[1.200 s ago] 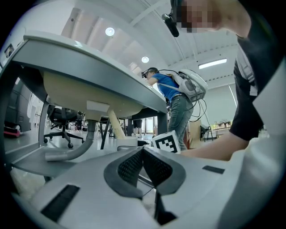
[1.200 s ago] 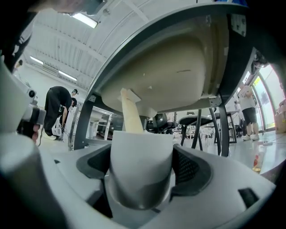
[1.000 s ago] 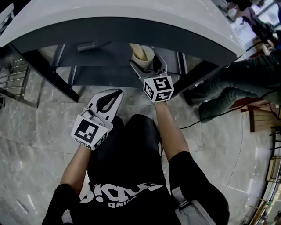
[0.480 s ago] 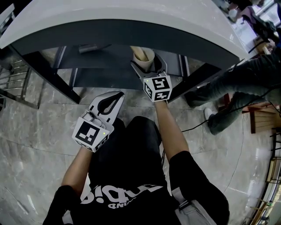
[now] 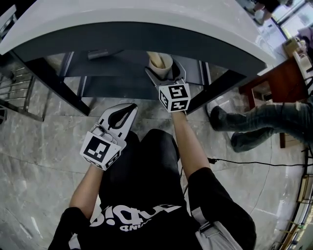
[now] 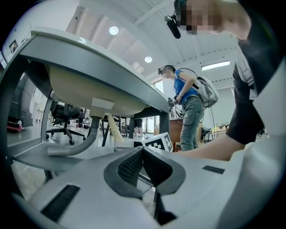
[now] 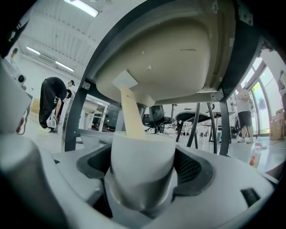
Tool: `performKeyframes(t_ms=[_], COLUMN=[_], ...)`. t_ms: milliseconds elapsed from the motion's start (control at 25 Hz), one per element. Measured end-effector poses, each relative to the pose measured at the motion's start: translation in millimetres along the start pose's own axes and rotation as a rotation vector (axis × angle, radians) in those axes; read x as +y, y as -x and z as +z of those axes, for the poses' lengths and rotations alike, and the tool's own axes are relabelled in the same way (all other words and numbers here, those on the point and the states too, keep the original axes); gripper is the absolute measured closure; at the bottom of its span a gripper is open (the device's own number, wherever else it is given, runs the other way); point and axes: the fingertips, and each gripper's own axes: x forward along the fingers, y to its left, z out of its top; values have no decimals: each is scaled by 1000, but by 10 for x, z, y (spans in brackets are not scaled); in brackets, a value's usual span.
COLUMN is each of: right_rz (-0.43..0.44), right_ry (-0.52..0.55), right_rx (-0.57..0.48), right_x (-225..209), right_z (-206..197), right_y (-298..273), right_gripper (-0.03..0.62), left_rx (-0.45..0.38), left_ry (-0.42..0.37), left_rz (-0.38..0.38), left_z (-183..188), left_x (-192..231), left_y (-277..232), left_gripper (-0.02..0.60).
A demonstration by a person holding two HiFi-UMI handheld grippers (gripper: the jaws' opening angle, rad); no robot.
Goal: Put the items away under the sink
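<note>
My right tool (image 5: 164, 68) reaches in under the table (image 5: 146, 14) and its jaws are clamped on a white cup (image 5: 160, 60) — in the right gripper view the dark pads press on both sides of the cup's lower wall. A pale, flat stick (image 7: 128, 112) stands in the cup, leaning to the left, with its top up near the underside of the cream sink basin (image 7: 170, 49). From the head view the cup sits over the dark shelf (image 5: 122, 68) beneath the sink, right of centre; I cannot tell whether its base touches the shelf. Further left on that shelf lies a grey pipe (image 5: 100, 52), well apart from the cup. My left tool (image 5: 128, 107) hangs lower and nearer to me, just above my left thigh and short of the shelf's front edge. Its jaws are pressed together at the tips with nothing between them — the left gripper view shows the ribbed pads meeting in a point. Off to the right, another person's legs (image 5: 259, 122) stand on the grey marbled floor (image 5: 39, 146), and a thin black cable (image 5: 254, 164) runs across the tiles near them.
</note>
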Motion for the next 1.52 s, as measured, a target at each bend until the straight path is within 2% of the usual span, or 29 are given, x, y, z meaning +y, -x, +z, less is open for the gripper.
performKeyframes(t_ms=[240, 840, 1240, 1520], right_rz=[0, 20, 82, 131], right_ry=[-57, -50, -45, -141], right_rx=[-8, 5, -31, -67], right_x=[-50, 30, 389, 693], right_z=[31, 2, 199, 330], right_y=[16, 217, 943, 1462], right_gripper=[163, 163, 163, 164], left_rx=[4, 0, -5, -4], left_ry=[-2, -8, -4, 16], left_rz=[2, 3, 23, 30], left_z=[-12, 4, 14, -10], left_x=[-18, -84, -104, -157], left_y=[32, 67, 102, 122], left_gripper=[563, 563, 563, 563])
